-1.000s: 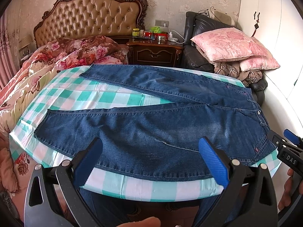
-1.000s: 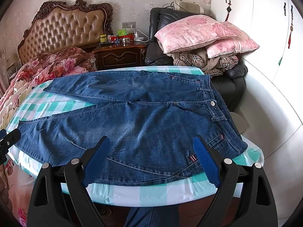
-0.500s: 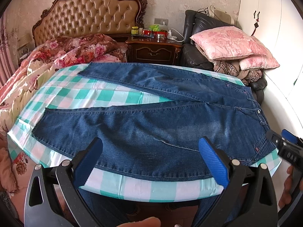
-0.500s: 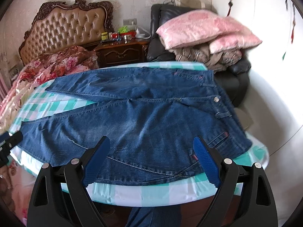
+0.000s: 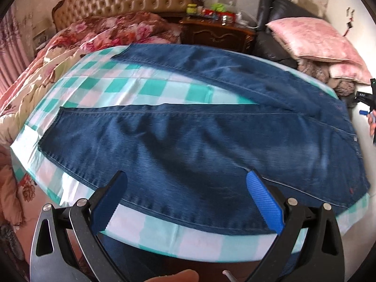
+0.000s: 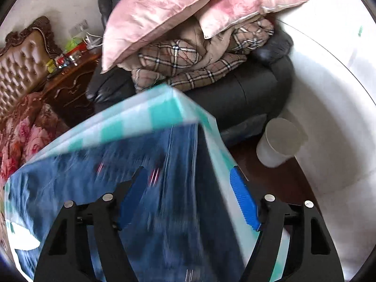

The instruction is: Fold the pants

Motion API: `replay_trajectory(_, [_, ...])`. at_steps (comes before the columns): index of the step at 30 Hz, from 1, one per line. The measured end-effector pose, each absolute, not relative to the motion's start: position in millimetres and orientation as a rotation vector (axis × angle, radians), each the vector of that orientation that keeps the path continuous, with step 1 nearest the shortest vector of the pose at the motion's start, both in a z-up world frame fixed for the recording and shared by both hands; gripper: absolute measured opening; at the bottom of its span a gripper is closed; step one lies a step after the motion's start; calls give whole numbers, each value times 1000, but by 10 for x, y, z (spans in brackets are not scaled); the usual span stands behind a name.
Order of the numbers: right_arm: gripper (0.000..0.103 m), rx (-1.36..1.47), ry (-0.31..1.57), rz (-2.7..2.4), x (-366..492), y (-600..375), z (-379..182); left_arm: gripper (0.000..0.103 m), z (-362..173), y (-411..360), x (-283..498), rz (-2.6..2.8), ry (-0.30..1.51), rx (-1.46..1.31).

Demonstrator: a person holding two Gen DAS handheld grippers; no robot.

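Both claws, left claw (image 5: 185, 196) and right claw (image 6: 188, 195), spread apart over jeans (image 5: 199, 145), waistband seemingly motion-blurred.

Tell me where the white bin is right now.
Only the right wrist view shows the white bin: it stands on the dark floor at right, beside the black armchair and past the corner of the checked table.

Left gripper (image 5: 188, 199) level, jaws spread wide, nothing between the blue pads (image 5: 264, 202); right gripper (image 6: 189, 199) pitched down, jaws likewise wide apart, also visible at the far right edge of the left view.
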State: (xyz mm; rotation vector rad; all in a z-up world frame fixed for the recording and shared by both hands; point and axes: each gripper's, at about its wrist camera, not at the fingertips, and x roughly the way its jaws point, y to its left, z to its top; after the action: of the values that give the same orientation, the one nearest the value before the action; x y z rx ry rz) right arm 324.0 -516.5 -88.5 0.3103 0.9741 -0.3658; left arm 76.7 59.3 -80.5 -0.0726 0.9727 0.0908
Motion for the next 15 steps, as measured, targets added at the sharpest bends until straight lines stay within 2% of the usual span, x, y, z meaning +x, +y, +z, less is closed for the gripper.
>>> replay_trajectory(4, [67,318,1065,-348,3726,-5410,-1202,101,-899,770,924,165,996,-75])
replay_trajectory(6, [56,325,1103,-331,3835,-5439,-1343,101,-912,813,963,184,1005,-76])
replay_trajectory(10, [40,333,1125,-296,3937,-5464,-1460,101,-931,881,1006,217,1011,-77])
replay_trajectory(12, [16,302,1118,-254,3960,-5417,-1439,101,-945,887,1014,226,1017,-77])
replay_trajectory(15, [14,213,1044,-217,3855,-5206,-1185,101,-914,879,1033,221,1019,-82])
